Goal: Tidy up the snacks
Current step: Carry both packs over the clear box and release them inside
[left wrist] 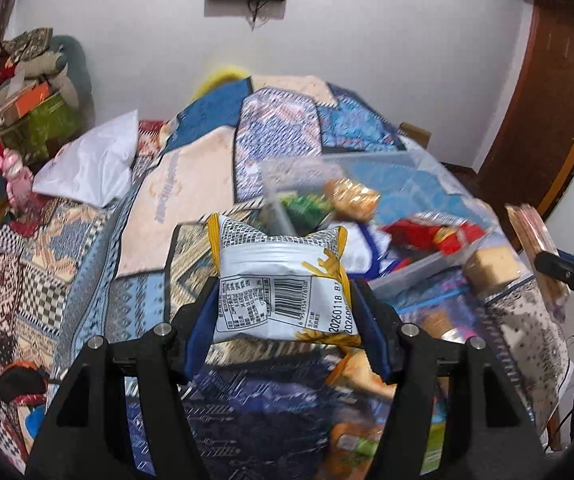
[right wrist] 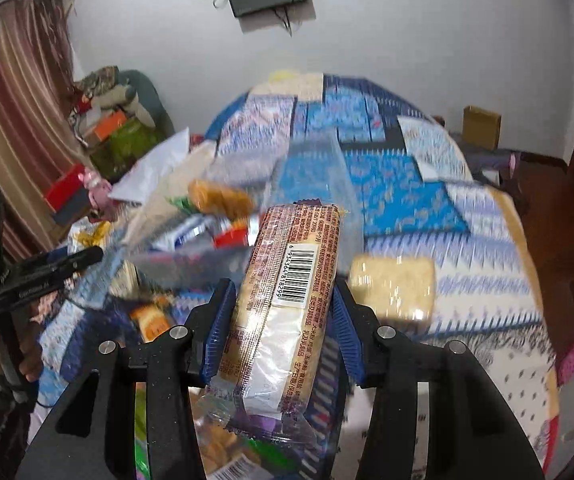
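Observation:
My left gripper [left wrist: 285, 292] is shut on a white and yellow snack bag [left wrist: 281, 280] with a barcode, held above the bed. My right gripper [right wrist: 283, 292] is shut on a long clear biscuit packet [right wrist: 287, 300] with a barcode. A clear plastic bin [left wrist: 391, 204] lies ahead on the bed with several snacks inside, among them a golden cracker pack [left wrist: 351, 196], a green pack [left wrist: 303, 206] and a red pack [left wrist: 427, 234]. The bin also shows in the right wrist view [right wrist: 247, 220]. A pale cracker pack [right wrist: 393, 288] lies on the bed beside the bin.
A patterned blue quilt [left wrist: 279, 132] covers the bed. More snack packs [left wrist: 363, 372] lie on the near bedding. A white plastic bag [left wrist: 91, 164] lies at the left. Boxes are piled [left wrist: 35, 96] at the far left. A wooden door frame [left wrist: 547, 120] stands at the right.

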Demonstrator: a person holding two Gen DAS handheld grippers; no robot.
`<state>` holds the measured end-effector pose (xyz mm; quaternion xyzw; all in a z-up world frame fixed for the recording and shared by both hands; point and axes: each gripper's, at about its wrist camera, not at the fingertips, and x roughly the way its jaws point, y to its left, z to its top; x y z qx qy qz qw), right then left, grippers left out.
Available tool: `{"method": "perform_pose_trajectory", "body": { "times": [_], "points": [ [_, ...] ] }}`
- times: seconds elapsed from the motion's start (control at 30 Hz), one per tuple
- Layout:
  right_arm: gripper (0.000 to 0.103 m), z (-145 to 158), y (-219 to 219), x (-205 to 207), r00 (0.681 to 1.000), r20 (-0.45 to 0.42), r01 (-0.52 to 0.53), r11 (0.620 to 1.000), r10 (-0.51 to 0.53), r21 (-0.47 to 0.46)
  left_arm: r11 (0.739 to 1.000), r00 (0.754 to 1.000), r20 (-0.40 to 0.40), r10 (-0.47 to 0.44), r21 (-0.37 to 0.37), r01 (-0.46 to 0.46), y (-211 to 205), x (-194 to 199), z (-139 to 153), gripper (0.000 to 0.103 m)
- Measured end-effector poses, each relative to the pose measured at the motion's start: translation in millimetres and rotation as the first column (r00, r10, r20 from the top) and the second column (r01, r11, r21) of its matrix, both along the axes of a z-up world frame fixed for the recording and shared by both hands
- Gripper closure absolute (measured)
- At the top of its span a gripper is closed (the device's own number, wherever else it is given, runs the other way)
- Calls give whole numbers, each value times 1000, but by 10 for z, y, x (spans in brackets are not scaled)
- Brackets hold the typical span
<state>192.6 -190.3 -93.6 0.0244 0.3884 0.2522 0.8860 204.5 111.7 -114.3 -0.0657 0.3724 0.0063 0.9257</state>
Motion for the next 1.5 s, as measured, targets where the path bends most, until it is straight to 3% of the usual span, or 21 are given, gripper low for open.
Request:
{"method": "perform_pose_trajectory", "body": {
  "times": [0.33,0.9,0.97,1.07,1.33,1.5],
  "points": [
    [58,148,264,329,999,40,-16,1000,15,15,999,999,20,-50,4,50,-274,341,56,40],
    [57,-73,799,828,999,5,-43,999,43,-30,999,998,-47,-30,11,31,-376,856,-229,35],
    [55,-109,828,817,999,-4,-53,998,52,-42,1000,999,-45,-26,6,27,-375,849,-238,29],
    [43,-100,834,776,998,-8,-69,996,69,-59,999,998,-38,-41,2,41,-379,810,-219,26],
    [43,153,685,529,993,83,-74,991,83,-108,998,998,0,-65,11,65,-393,578,27,25],
    [43,219,495,401,993,94,-64,992,74,-109,996,996,-21,-82,39,82,-422,365,50,25]
  ]
}}
